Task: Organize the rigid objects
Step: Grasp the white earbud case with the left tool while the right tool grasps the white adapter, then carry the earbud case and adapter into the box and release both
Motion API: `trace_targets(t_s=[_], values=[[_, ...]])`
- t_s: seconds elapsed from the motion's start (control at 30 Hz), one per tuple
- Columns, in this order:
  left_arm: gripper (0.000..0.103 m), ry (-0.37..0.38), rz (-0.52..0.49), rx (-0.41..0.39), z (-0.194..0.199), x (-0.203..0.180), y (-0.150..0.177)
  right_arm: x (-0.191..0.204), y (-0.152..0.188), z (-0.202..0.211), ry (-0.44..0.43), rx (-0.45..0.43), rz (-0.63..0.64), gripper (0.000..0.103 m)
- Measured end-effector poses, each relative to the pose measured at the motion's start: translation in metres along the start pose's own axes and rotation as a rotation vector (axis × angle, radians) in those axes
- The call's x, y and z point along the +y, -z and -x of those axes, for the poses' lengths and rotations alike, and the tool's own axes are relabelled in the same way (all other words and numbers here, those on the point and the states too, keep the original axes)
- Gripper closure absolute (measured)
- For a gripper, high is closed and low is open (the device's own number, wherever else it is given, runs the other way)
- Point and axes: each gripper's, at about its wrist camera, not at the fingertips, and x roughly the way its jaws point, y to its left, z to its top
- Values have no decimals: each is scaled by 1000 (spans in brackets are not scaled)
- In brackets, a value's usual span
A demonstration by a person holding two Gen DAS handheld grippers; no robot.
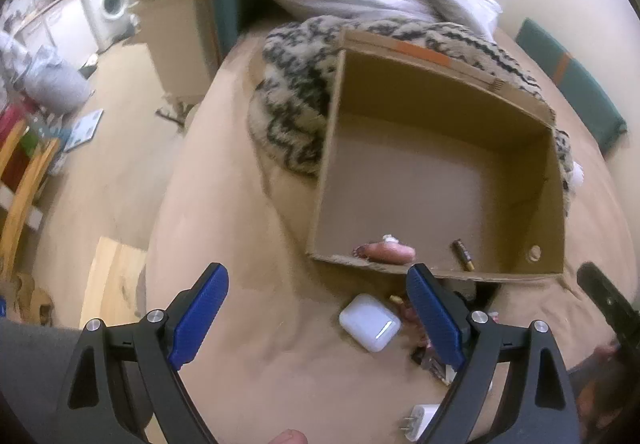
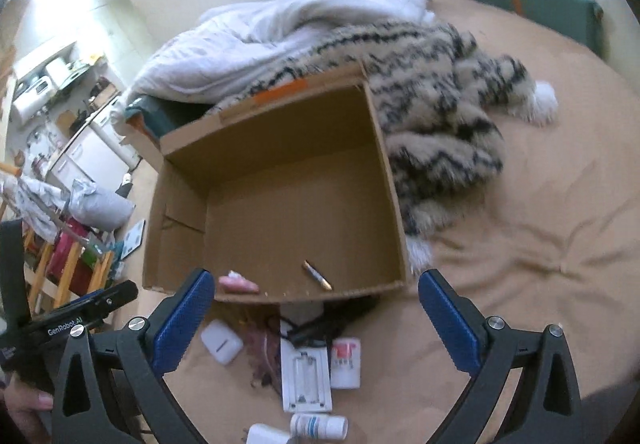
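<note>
Cardboard box (image 2: 280,180), open-topped, sits on the tan bedsheet (image 2: 520,264) and serves as the landmark for everything else. Inside it, against the near wall, lie a black-and-gold battery (image 2: 317,275) and a pinkish small item (image 2: 239,283); rest of the box floor is bare, so sorting looks barely started. Outside, just beyond the near wall, a loose pile waits: white earbud case (image 2: 221,342), white open-backed device showing a battery bay (image 2: 306,376), white-and-red small container (image 2: 345,362), small white bottle with blue label (image 2: 319,426) lying on its side, dark cable tangle (image 2: 316,328), and a white plug adapter (image 1: 416,422) furthest from the box. Probably dumped there so each piece can be lifted straight over the low wall. Behind the box, a striped fuzzy blanket (image 2: 440,116) and a white duvet (image 2: 280,28) are bunched up, touching its far side. Left gripper (image 1: 318,320) hangs on the near side of the box, jaws spread wide and holding nothing, earbud case between the blue pads but untouched, likely next pick. Right gripper (image 2: 316,318) also gaping and empty, poised over the pile near the box wall, angled down, likely to reach it.
</note>
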Motion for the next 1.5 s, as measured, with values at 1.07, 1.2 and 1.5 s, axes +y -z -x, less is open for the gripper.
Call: trace_targets(t_s=[1.07, 1.2, 1.5], values=[[63, -66, 132, 405, -129, -34, 31, -5, 56, -43, -4, 407, -167, 0], [63, -46, 112, 414, -128, -31, 28, 10, 100, -49, -57, 532, -209, 0], [63, -65, 116, 411, -114, -17, 34, 49, 127, -81, 37, 605, -73, 12]])
